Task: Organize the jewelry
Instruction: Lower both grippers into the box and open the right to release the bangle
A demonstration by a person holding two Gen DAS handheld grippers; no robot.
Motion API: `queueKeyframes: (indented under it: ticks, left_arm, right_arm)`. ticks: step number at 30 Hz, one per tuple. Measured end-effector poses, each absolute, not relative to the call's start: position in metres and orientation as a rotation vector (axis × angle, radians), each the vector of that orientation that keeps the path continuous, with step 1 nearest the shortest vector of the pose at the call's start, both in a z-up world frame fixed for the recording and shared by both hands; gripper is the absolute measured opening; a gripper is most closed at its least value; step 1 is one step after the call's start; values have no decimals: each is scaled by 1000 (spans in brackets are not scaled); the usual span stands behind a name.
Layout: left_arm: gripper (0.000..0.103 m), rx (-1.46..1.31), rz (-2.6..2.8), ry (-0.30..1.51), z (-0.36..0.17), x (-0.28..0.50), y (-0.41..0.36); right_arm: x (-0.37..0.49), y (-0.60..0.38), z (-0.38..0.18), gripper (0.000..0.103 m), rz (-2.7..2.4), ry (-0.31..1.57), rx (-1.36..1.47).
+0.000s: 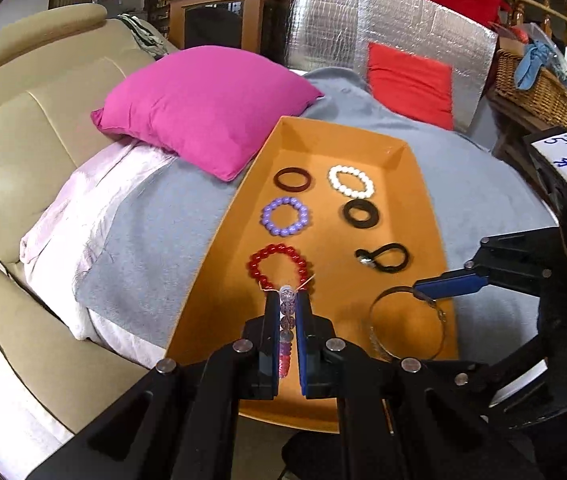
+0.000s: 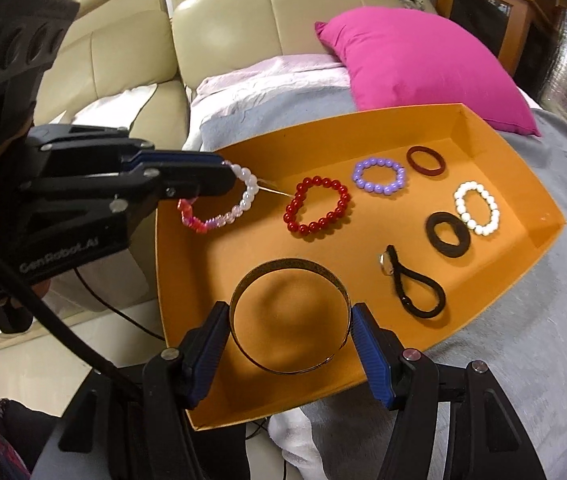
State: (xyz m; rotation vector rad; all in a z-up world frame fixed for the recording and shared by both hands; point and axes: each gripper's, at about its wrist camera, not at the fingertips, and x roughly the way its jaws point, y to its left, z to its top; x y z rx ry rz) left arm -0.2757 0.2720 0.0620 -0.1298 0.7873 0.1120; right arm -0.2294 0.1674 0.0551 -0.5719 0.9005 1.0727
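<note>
Our left gripper (image 1: 287, 304) pinches a pink-and-clear bead bracelet (image 2: 219, 212) between its jaws at the frame's left. Our right gripper (image 2: 289, 320) holds the metal bangle (image 2: 289, 322), jaws pressed on its sides, over the orange tray (image 2: 503, 140).

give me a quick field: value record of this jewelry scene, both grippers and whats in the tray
tray: orange tray on a grey blanket
left gripper: jaws shut on pink and clear bead bracelet, above the tray's near end
right gripper: jaws around metal bangle, touching both sides
left column: red bead bracelet, purple bead bracelet, dark red band
right column: black hair tie with metal charm, black ring, white bead bracelet
background: pink cushion, beige sofa
</note>
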Motion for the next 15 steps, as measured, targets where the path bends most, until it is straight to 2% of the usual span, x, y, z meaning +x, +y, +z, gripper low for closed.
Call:
queueKeyframes:
  ticks: [15]
  left_arm:
    - [7,-104,167,855,38,-256,287]
  right_arm:
    - [-217,183,31,65,1046,934,-597]
